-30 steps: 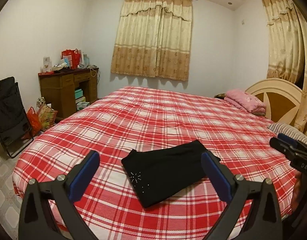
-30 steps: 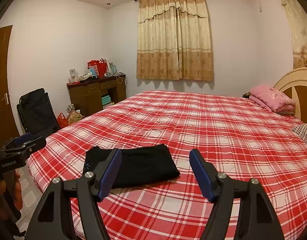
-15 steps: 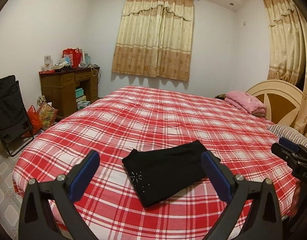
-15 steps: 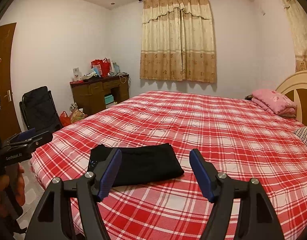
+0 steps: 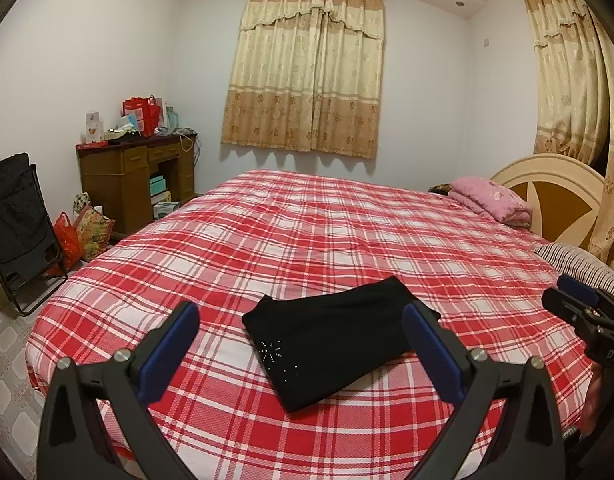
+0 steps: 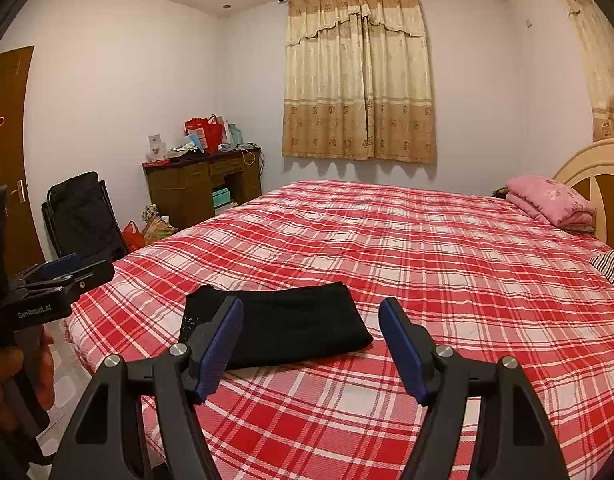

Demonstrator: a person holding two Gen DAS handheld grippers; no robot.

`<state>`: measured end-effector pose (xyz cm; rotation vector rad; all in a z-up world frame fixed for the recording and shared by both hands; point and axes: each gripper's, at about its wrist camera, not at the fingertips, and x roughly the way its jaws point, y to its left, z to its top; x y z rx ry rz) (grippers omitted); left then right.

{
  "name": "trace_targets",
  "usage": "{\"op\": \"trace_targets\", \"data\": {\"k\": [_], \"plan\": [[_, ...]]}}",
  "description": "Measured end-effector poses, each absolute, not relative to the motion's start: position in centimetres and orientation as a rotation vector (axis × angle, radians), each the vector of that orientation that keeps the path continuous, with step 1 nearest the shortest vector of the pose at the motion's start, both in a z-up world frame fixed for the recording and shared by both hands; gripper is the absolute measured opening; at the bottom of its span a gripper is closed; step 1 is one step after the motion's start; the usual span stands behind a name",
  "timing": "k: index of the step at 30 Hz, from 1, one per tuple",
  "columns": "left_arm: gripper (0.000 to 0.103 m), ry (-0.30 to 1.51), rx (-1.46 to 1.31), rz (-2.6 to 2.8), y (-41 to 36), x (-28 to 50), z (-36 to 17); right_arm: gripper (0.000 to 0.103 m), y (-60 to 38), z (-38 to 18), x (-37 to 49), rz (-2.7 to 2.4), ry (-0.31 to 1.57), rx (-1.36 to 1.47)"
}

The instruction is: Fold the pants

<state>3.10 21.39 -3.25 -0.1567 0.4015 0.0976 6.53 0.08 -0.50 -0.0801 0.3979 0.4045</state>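
Black pants [image 5: 339, 336], folded into a compact rectangle, lie flat on the red plaid bed [image 5: 347, 224] near its foot corner on the desk side; a small stud pattern shows on the fold's near end. Left tool [image 5: 301, 330] is held above the bed's near edge, jaws spread wide, empty, pads clear of the cloth. Right tool [image 6: 311, 330] likewise wide and empty, hanging just beside the pants' right end. Pink blanket [image 6: 551, 204] sits at the headboard [image 6: 595, 172]. Wooden desk [image 5: 135, 184] stands past the bed's far left corner.
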Motion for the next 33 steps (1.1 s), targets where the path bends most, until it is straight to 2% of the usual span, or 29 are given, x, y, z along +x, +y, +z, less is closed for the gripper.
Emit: {"op": "trace_targets", "data": {"k": [33], "plan": [[0.103, 0.429, -0.103, 0.104, 20.3, 3.6, -3.3, 0.072, 0.2, -1.2, 6.5, 0.414, 0.412, -0.081]]}}
